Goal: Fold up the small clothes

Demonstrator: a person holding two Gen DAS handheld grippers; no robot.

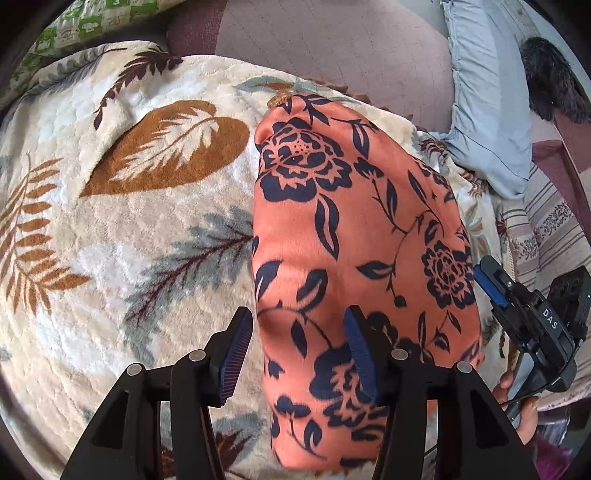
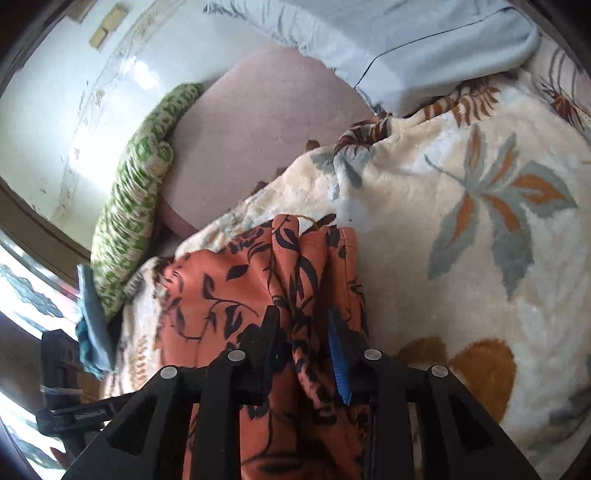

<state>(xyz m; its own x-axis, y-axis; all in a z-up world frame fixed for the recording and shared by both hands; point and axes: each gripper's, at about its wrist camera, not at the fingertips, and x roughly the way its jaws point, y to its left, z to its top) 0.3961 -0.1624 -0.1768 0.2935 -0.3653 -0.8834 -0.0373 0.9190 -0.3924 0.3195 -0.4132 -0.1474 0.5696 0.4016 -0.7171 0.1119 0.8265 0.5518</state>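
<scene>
An orange garment with dark blue flowers (image 1: pixel 354 229) lies flat in a long folded shape on a cream leaf-patterned blanket (image 1: pixel 147 221). My left gripper (image 1: pixel 297 332) stands open over the garment's near left edge, one finger above the blanket and the other above the cloth. My right gripper (image 1: pixel 491 291), held by a hand, is at the garment's right edge. In the right wrist view a raised ridge of the orange garment (image 2: pixel 303 280) runs between the fingers of my right gripper (image 2: pixel 304 338). A gap shows beside the blue pad, so the jaws stand open around the ridge.
A pale blue pillow (image 1: pixel 487 110) and a dark furry thing (image 1: pixel 554 81) lie beyond the blanket at the back right. A pink quilted sheet (image 1: pixel 332 48) and a green-and-white cloth (image 1: pixel 74 33) lie behind. A striped cloth (image 1: pixel 546 229) is at the right.
</scene>
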